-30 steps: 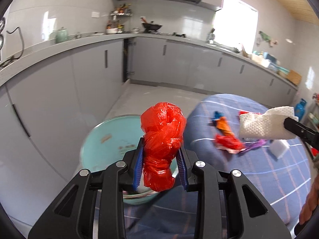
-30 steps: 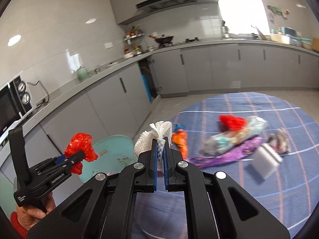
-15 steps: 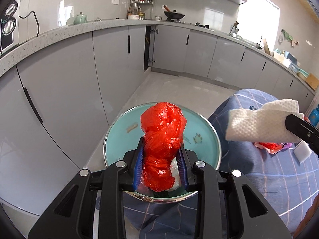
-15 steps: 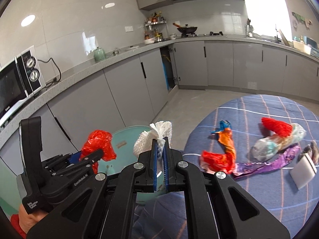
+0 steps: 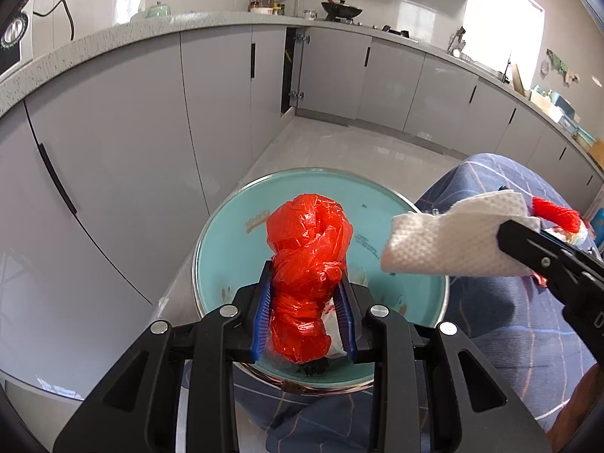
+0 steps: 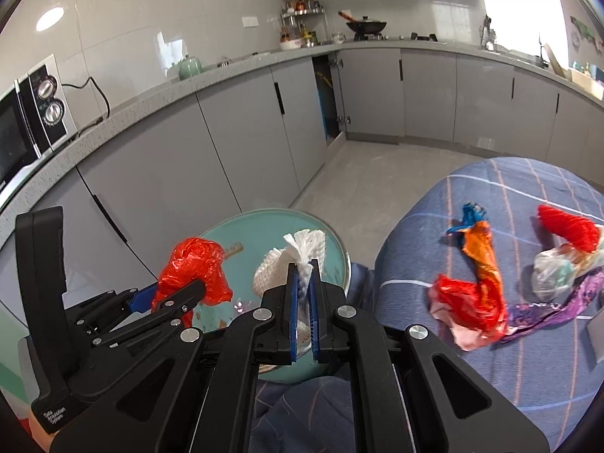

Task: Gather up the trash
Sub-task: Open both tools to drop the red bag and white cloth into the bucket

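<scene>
A: From the left wrist, what shows?
B: The left gripper (image 5: 305, 313) has its fingers clamped on a crumpled red plastic bag (image 5: 307, 249) above the teal bin (image 5: 234, 234). A white paper towel (image 5: 449, 241) hangs over the bin's right rim.
A: And the right wrist?
B: The right gripper (image 6: 303, 309) pinches that towel, fingers nearly closed. More wrappers (image 6: 479, 287) lie on the blue-checked tabletop (image 6: 415, 234).
</scene>
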Tool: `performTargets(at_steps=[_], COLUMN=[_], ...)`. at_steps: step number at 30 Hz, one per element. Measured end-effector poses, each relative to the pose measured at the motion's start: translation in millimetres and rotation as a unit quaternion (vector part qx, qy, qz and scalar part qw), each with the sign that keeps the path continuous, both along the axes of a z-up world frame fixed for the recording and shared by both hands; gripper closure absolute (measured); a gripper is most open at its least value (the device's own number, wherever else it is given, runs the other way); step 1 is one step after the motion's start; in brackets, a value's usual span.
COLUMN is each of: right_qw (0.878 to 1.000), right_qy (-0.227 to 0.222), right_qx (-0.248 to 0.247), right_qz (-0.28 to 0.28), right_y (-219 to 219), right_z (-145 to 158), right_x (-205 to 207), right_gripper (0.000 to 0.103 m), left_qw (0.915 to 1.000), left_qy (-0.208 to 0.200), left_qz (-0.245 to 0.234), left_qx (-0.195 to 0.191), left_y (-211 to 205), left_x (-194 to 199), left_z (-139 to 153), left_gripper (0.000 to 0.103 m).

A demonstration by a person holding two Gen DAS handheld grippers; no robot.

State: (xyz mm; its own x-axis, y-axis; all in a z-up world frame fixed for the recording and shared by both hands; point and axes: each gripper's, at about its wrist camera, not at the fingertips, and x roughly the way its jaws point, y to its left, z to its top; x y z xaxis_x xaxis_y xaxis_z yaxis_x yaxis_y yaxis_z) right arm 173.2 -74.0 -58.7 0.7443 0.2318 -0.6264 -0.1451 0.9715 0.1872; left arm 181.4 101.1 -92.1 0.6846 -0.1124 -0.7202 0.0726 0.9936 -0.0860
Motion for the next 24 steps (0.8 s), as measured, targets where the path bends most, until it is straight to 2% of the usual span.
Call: performTargets(at_steps=[10, 11, 12, 13, 14, 17, 20, 21, 22, 24], right_qw=[0.999, 0.999, 0.999, 0.999, 0.999, 1.000, 0.999, 0.999, 0.999, 0.999], right_qy=[0.042, 0.045, 0.047, 0.045, 0.039, 0.023, 0.010, 0.007, 0.006, 0.002], right_qx=[0.006, 0.004, 0.006, 0.012, 0.016, 0.020, 0.030, 0.034, 0.037, 0.041], right_qz=[0.012, 0.016, 0.019, 0.017, 0.013, -0.001, -0.018, -0.023, -0.025, -0.030], right_y=[9, 10, 10, 8, 4, -9, -22, -28, -32, -40], right_z=[-24, -26, -28, -28, -27, -18, -11, -9, -8, -6], right_x=[24, 26, 27, 25, 22, 12, -1, -6, -10, -18], right_gripper=[0.096, 0.092, 0.084, 0.069, 0.064, 0.064, 0.064, 0.064, 0.064, 0.062], left_qw=[0.9997, 0.9997, 0.9996, 0.9995, 0.9995, 0.9994, 0.9988, 0.9981, 0.9974, 0.9963], left_qy=[0.024, 0.026, 0.028, 0.029, 0.027, 0.018, 0.002, -0.009, -0.016, -0.027], left_qz=[0.000, -0.001, 0.001, 0.002, 0.003, 0.009, 0.014, 0.018, 0.022, 0.020], left_qx=[0.004, 0.005, 0.008, 0.010, 0.014, 0.030, 0.048, 0.059, 0.067, 0.079], left_y=[-7, -7, -7, -7, -7, -9, -14, -17, -18, -23], left_x=[18, 19, 20, 21, 23, 21, 17, 15, 13, 9], left_z=[-15, -16, -17, -17, -17, -18, -15, -12, -10, -7], left_gripper=[0.073, 0.072, 0.069, 0.068, 0.067, 0.058, 0.041, 0.031, 0.025, 0.025])
